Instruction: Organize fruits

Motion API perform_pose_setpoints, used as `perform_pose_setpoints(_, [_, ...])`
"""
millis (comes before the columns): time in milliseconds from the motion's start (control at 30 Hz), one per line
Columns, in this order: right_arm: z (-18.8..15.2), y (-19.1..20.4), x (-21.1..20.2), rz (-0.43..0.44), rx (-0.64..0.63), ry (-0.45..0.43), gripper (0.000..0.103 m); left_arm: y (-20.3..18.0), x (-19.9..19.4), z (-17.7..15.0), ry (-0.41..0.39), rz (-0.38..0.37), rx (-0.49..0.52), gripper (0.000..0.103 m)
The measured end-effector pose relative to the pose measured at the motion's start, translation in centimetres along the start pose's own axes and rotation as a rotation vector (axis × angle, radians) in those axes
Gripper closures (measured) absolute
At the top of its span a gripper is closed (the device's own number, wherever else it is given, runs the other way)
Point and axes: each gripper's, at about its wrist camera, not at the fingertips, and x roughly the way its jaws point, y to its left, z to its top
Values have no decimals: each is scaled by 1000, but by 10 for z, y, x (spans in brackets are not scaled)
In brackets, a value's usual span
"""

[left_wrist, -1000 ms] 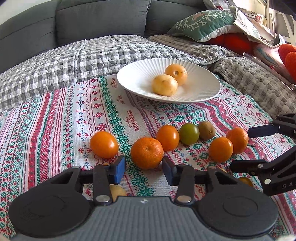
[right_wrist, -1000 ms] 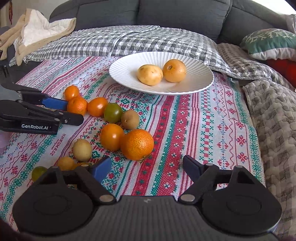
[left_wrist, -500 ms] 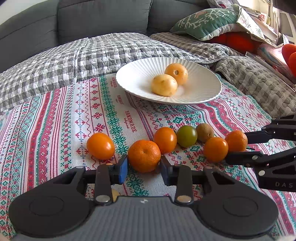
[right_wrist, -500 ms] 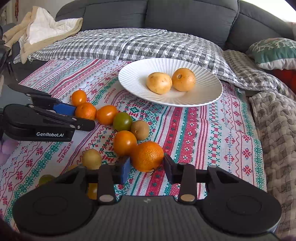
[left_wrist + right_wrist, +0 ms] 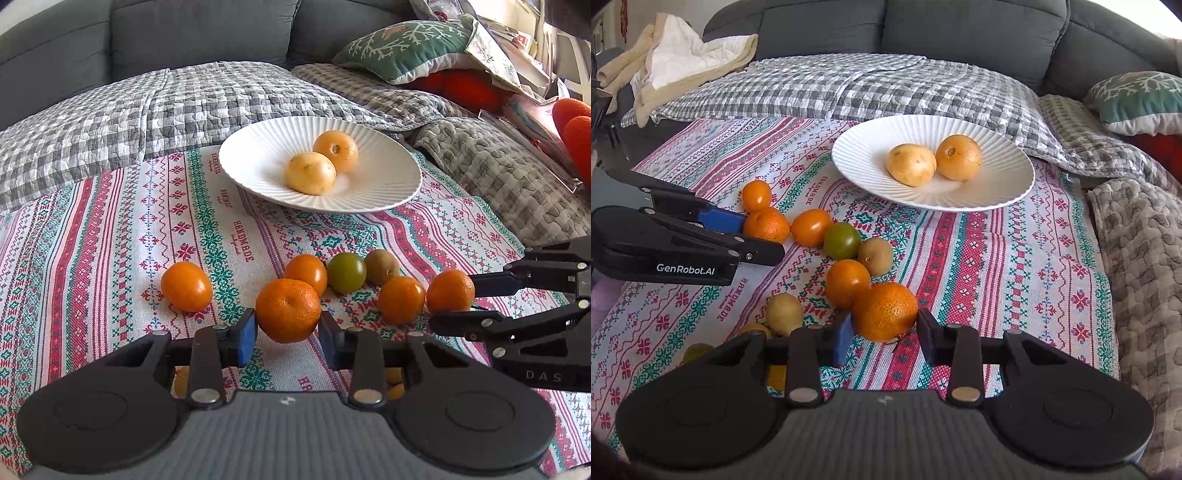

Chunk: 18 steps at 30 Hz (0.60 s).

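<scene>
My left gripper (image 5: pixel 287 326) is shut on a dimpled orange mandarin (image 5: pixel 288 309) that rests on the patterned cloth (image 5: pixel 110 240). In the right wrist view my right gripper (image 5: pixel 884 330) is shut on a second mandarin (image 5: pixel 884 311), its pads pressed to both sides. Each gripper shows in the other's view: the right one (image 5: pixel 452 301) at the right edge, the left one (image 5: pixel 762 236) at the left. The white ribbed plate (image 5: pixel 258 158) behind holds a yellow fruit (image 5: pixel 310 172) and an orange fruit (image 5: pixel 336 150).
Loose on the cloth lie smooth orange fruits (image 5: pixel 186 286) (image 5: pixel 400 299), a green one (image 5: pixel 347 272) and a kiwi (image 5: pixel 382 266). Small yellow fruits (image 5: pixel 783 314) sit near my right gripper. A checked quilt (image 5: pixel 166 107), sofa back and cushions (image 5: pixel 402 48) lie behind.
The right gripper's jaws went from wide open to shut on the mandarin in front of them. The left jaws narrowed onto their mandarin. Both views drew slightly nearer the fruit.
</scene>
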Motion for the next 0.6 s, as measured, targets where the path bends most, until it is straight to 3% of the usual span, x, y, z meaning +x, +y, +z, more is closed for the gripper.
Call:
perform_pose_setpoints(300, [5,-5,-9,20,73,27,69,-7,-7,2,13,-18,3,80])
perform_pose_setpoints(600, [16,-14,-23,41,143,-4,69,-8,-18,10,-5,-46,-31,80])
